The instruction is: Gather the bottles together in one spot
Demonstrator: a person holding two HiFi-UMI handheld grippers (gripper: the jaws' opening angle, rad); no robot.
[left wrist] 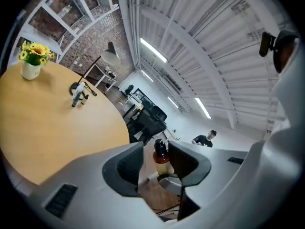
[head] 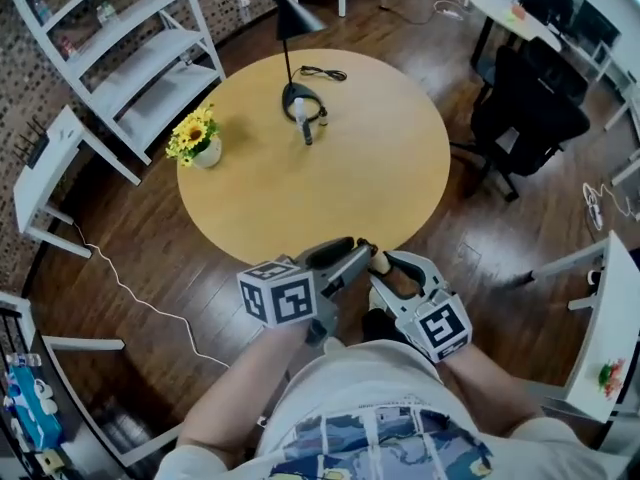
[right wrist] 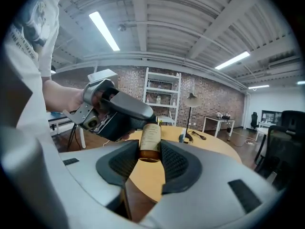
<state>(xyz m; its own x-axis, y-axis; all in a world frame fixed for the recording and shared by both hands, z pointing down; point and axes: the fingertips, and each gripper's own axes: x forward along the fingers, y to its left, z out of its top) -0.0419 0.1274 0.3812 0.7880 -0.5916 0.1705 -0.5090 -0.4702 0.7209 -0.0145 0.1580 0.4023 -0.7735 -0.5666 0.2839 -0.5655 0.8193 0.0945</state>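
A small amber bottle (head: pixel 379 262) with a pale label hangs in the air just off the front edge of the round wooden table (head: pixel 380 168). My right gripper (right wrist: pixel 150 162) is shut on the bottle's (right wrist: pixel 150 141) lower body. My left gripper (left wrist: pixel 157 165) has the bottle's dark cap and neck (left wrist: pixel 160 151) between its jaws, which stand apart from it. In the head view the left gripper (head: pixel 358 250) and the right gripper (head: pixel 386 268) meet tip to tip. Two more small bottles (head: pixel 305 126) stand beside the lamp base at the far middle of the table.
A black desk lamp (head: pixel 290 28) with a cable and a vase of yellow flowers (head: pixel 200 140) are on the table. A white shelf unit (head: pixel 120 48) stands far left, a black office chair (head: pixel 530 118) on the right. A person (left wrist: pixel 207 138) stands far off.
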